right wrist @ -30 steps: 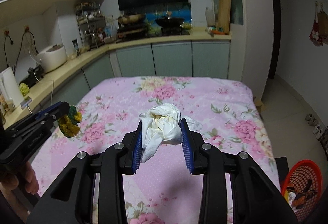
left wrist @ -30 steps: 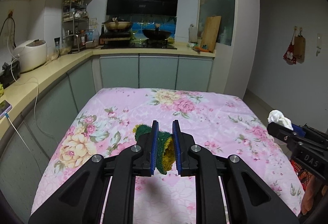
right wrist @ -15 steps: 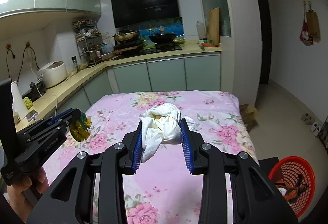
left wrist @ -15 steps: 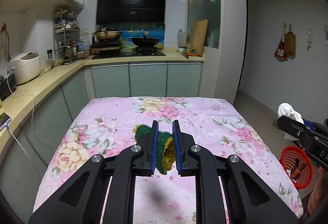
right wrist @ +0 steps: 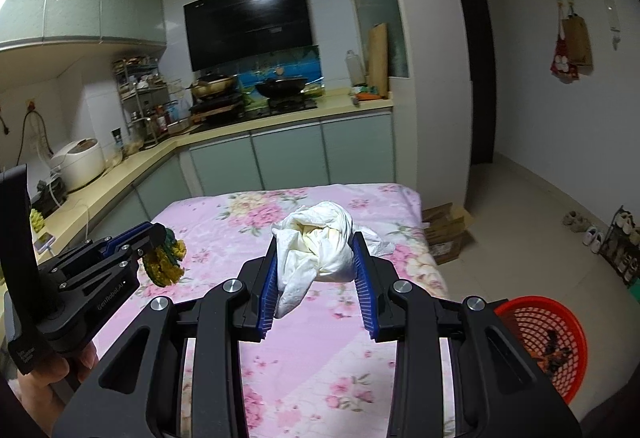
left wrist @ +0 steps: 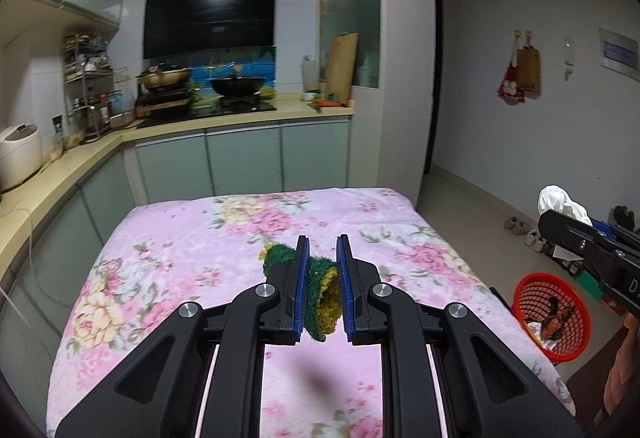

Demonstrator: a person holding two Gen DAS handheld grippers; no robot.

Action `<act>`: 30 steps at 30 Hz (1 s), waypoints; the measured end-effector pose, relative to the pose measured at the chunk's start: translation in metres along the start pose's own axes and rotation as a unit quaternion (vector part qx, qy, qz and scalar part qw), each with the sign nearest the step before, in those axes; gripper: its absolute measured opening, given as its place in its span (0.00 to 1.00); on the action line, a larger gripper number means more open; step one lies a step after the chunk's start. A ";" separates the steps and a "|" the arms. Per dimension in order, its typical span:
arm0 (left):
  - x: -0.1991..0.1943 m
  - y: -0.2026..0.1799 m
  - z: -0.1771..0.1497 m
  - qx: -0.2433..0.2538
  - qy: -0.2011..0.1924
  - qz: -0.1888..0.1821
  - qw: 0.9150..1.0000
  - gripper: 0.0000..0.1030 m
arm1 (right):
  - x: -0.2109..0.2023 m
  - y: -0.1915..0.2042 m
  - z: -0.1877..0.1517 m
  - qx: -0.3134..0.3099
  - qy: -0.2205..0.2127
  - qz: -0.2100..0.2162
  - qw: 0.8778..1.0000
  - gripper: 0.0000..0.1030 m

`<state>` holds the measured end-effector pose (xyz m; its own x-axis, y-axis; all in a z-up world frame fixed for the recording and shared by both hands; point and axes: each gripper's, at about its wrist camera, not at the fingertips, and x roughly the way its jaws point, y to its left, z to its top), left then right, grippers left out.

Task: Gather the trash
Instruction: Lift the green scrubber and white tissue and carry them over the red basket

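My left gripper [left wrist: 322,250] is shut on a green and yellow scouring sponge [left wrist: 320,292], held above the pink floral tablecloth [left wrist: 192,278]. It also shows in the right wrist view [right wrist: 154,238] with the sponge [right wrist: 166,262]. My right gripper [right wrist: 316,242] is shut on a crumpled white tissue wad [right wrist: 316,242], held above the table. It shows at the right edge of the left wrist view [left wrist: 560,222] with the tissue [left wrist: 558,199]. A red mesh trash basket [left wrist: 554,308] stands on the floor right of the table, with some trash inside; it also shows in the right wrist view [right wrist: 554,322].
Kitchen counter [right wrist: 120,169] runs along the left and back, with a rice cooker [right wrist: 78,163] and stove pans [left wrist: 238,85]. A cardboard box [right wrist: 448,234] lies on the floor beyond the table. Shoes and a rack [right wrist: 620,242] stand by the right wall.
Both grippers have risen and pulled back from the table with their loads. The red basket has come into fuller view at the right.
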<state>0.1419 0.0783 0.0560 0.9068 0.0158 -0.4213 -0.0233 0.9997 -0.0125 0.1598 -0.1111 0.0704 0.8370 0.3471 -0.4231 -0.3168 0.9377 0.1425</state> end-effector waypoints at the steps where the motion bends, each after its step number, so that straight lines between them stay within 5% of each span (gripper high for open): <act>1: 0.002 -0.005 0.001 0.003 0.000 -0.006 1.000 0.13 | -0.002 -0.003 0.000 0.002 -0.002 -0.004 1.000 0.32; 30: 0.052 -0.148 -0.002 0.078 0.033 -0.160 0.983 0.13 | -0.047 -0.105 -0.018 0.061 -0.016 -0.139 0.988 0.32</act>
<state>0.1916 -0.0687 0.0339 0.8282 -0.2964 -0.4757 0.3286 0.9443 -0.0163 0.1459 -0.2260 0.0595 0.8985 0.0742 -0.4327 -0.0183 0.9911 0.1319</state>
